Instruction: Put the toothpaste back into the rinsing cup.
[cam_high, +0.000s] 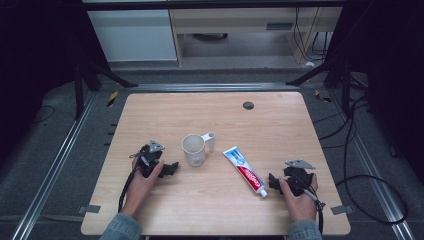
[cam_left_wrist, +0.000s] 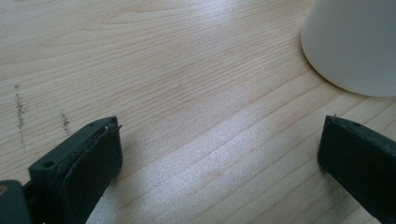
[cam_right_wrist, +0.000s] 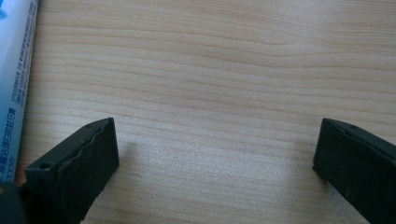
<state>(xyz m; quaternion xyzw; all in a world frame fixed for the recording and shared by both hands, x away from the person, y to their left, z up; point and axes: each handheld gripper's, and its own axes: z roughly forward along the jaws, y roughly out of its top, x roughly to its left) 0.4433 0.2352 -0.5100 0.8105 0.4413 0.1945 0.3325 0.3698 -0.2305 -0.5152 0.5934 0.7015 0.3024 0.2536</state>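
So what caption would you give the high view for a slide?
Two hand-held tools, left and right, rest open on a light wooden table beside a white plastic cup and a red-and-blue toothpaste tube.

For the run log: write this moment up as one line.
left gripper: open, empty, beside cup | right gripper: open, empty, beside toothpaste tube | tube flat on table
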